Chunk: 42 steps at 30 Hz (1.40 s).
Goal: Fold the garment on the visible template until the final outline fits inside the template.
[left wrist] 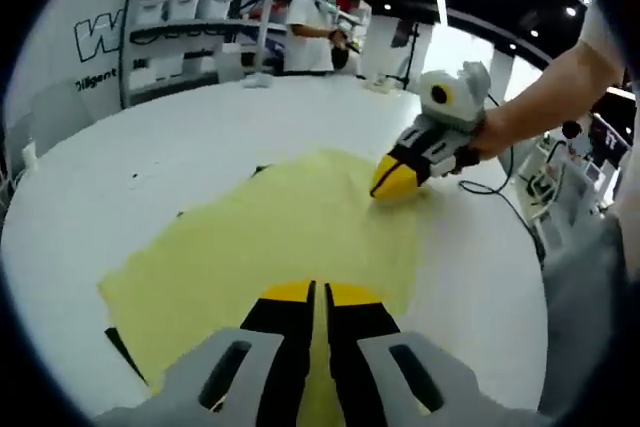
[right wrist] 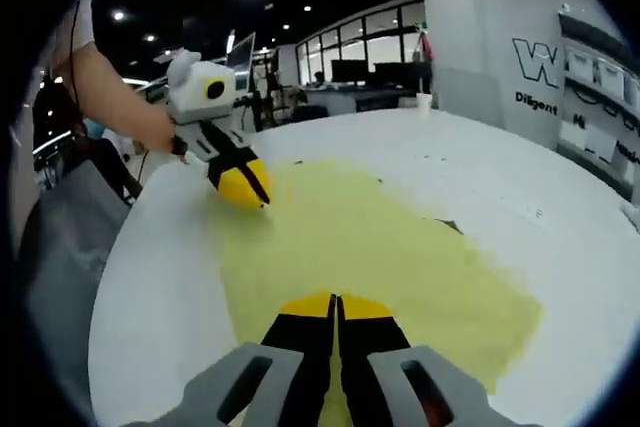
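A yellow garment (left wrist: 270, 237) lies spread flat on the white desk (left wrist: 150, 147), near its curved edge, with dark bits of the template (left wrist: 125, 347) peeking out at its border. The left tool (left wrist: 316, 295) has its jaws pressed together on the garment's edge. The right tool (right wrist: 335, 302) is likewise clamped on the garment's edge. A person's hand (left wrist: 490, 137) holds the right tool.

A white wall (right wrist: 545, 67) bears a large "W" above "Diligent", both cut off.
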### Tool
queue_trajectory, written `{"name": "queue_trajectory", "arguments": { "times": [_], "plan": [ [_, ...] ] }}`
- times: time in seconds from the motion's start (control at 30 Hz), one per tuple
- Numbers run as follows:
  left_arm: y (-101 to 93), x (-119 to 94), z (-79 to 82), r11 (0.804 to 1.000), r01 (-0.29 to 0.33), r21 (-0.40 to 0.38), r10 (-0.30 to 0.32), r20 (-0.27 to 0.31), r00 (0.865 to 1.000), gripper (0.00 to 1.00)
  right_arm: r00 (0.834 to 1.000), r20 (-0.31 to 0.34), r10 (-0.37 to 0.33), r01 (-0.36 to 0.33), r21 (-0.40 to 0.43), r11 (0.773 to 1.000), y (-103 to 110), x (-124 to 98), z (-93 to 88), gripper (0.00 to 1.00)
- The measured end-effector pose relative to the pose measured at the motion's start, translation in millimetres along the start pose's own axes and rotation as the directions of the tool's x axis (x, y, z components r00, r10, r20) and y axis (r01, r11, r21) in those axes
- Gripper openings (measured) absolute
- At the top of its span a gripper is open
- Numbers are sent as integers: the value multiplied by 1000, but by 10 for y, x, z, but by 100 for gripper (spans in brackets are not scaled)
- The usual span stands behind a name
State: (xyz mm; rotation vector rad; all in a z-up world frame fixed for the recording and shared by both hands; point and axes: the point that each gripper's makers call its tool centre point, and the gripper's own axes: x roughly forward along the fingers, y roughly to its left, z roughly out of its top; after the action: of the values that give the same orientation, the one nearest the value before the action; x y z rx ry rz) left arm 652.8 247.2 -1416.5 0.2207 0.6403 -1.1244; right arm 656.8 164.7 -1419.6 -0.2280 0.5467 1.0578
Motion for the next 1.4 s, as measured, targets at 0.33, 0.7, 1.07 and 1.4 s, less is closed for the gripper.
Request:
{"name": "queue_trajectory", "arguments": {
  "times": [0.33, 0.7, 1.07, 1.4],
  "plan": [
    [-234, 175, -119, 999, 35, 37, -33, -43, 999, 2, 992, -36, 122, -125, -84, 989, 527, 345, 50, 0],
    [-371, 227, -228, 992, 83, 95, -75, -79, 994, 0, 985, -76, 157, -165, -122, 979, 621, 413, -38, 0],
    [-286, 134, -294, 994, 72, 84, -65, -85, 994, 0, 984, -90, 152, -163, -127, 978, 569, 274, -177, 0],
    [-134, -141, -463, 999, 46, 26, -44, -65, 997, 0, 992, -80, 99, -105, -84, 991, 390, -68, -373, 0]
  ]
}}
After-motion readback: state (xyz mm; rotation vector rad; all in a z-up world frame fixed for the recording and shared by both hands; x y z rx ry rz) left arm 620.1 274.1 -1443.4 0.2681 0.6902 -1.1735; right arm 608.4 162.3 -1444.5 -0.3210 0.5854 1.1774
